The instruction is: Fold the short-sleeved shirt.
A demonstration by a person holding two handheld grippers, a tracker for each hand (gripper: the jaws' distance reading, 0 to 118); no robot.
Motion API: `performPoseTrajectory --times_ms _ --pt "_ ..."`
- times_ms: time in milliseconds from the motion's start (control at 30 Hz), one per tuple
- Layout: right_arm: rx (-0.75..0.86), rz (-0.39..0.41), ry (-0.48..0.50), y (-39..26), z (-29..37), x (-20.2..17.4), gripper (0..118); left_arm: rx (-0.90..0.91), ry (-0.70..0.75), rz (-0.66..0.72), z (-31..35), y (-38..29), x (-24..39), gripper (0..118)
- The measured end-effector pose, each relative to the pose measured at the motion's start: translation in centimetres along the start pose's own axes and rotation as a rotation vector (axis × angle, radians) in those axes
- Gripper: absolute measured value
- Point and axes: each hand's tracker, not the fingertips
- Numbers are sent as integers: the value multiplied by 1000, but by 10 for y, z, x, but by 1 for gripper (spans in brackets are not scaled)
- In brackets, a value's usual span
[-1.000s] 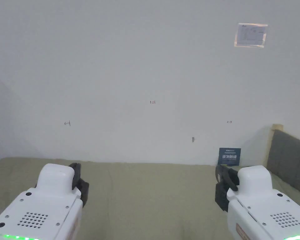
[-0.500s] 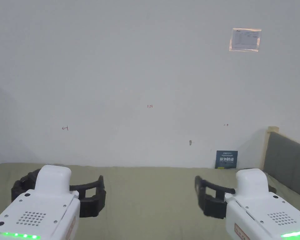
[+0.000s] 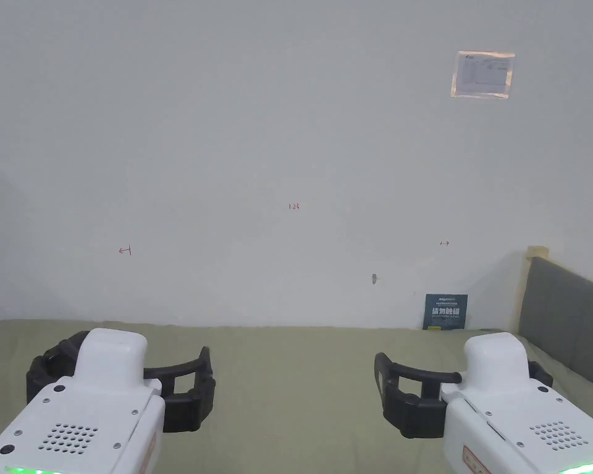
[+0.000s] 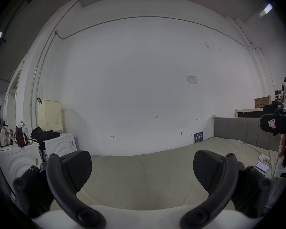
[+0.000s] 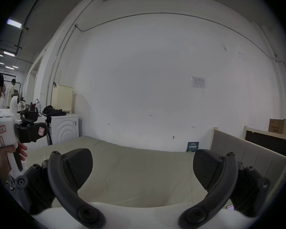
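A: Item one, left tongs (image 3: pixel 119 382): jaws are standing wide apart, gripping nothing, hovering above the bed (image 3: pixel 289 370). A second ago they were shut; they are now spread.

B: Item two, right tongs (image 3: pixel 459 389): same entry. Jaws are gaping, empty, where a second ago they were pressed together. The right gripper view is confirming it: both pads (image 5: pixel 79 166) are sitting far apart with only the olive sheet between them.

A: Item three, the short-sleeved shirt: not locatable. It is lying nowhere on the stretch of bed that the cameras are covering, so its place cannot be told.

B: Item four, surroundings: a grey headboard (image 3: pixel 567 321) is bounding the bed on the right, a small blue sign (image 3: pixel 445 311) is leaning at the wall's foot, a phone (image 4: pixel 262 166) is resting on the sheet near the headboard.

A: Reading: the opening looks like readying for a first grasp. Folding is judged not yet begun; the person is probably needing to look down or fetch the garment.
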Motion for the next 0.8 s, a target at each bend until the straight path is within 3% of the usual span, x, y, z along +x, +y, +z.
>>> performPoseTrajectory --times_ms 400,500,600,800 --pt "-37 8 3 0 -4 1 118 -15 -13 13 -2 -4 1 118" --pt "-63 -98 -54 5 -7 3 118 -28 -23 22 -2 -4 1 118" --pt "-127 -94 -295 12 -14 -7 118 -23 -22 28 0 -5 -1 118" --pt "-187 -234 -222 8 -18 6 118 -18 -17 40 1 -4 -5 118"
